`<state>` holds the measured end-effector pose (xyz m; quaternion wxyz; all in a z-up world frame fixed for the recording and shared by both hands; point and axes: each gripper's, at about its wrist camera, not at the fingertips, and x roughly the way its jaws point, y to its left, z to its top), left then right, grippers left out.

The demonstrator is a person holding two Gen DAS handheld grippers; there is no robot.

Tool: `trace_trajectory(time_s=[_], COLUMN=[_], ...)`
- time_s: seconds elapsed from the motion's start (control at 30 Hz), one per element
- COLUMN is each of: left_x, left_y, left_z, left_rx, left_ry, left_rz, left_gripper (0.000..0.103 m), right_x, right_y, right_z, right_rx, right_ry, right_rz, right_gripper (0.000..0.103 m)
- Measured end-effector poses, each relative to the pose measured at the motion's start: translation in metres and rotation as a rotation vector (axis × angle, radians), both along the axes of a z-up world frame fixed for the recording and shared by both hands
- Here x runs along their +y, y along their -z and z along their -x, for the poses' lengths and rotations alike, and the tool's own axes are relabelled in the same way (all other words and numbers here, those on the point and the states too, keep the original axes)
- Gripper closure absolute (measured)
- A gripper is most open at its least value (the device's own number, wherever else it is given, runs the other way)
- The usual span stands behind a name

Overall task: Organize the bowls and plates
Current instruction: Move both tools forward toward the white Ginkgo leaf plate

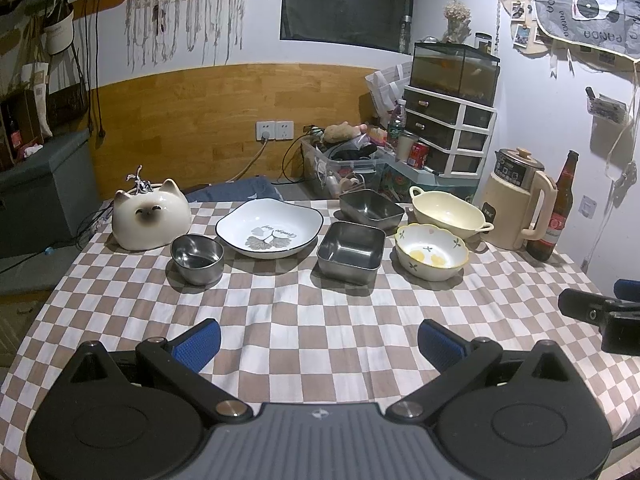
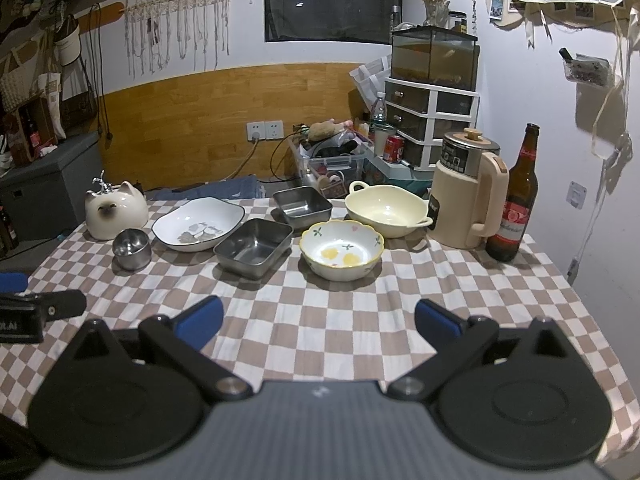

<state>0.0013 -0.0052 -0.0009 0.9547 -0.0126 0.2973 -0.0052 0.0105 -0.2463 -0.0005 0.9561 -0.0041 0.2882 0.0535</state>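
Both grippers hover low over the checked cloth (image 1: 304, 320), left gripper (image 1: 319, 344) and right gripper (image 2: 318, 322) each with fingers spread wide, holding nothing. Further back the dishes sit apart: steel cup (image 1: 197, 258), white plate (image 1: 269, 227), two steel trays (image 1: 351, 251), flowered bowl (image 2: 341, 249), cream bowl (image 2: 386, 209).

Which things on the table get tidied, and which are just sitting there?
To tidy: white plate, round steel bowl, two square steel bowls, flower bowl, cream bowl.
Just sitting: cat ornament, kettle, bottle.
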Motion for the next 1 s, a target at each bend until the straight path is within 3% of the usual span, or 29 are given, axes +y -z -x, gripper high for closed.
trace_trajectory(time_s=[0.17,0.57,1.0], left_x=[0.000,0.049,0.090], left_y=[0.003,0.012,0.027], left_z=[-0.002,-0.024,-0.076], left_rx=[0.009,0.037,0.078], left_ry=[-0.009,-0.077,-0.109], left_rz=[0.007,0.034,0.028], left_gripper=[0.000,0.000,0.000], right_x=[0.006,0.034,0.078], right_y=[0.003,0.012,0.032], right_z=[-0.007,-0.041,-0.100], right_rx=[0.019,0.053,0.096], right_ry=[-0.004,-0.045,-0.091], right_rz=[-0.010,-0.015,-0.010], right_gripper=[0.001,0.001,0.001])
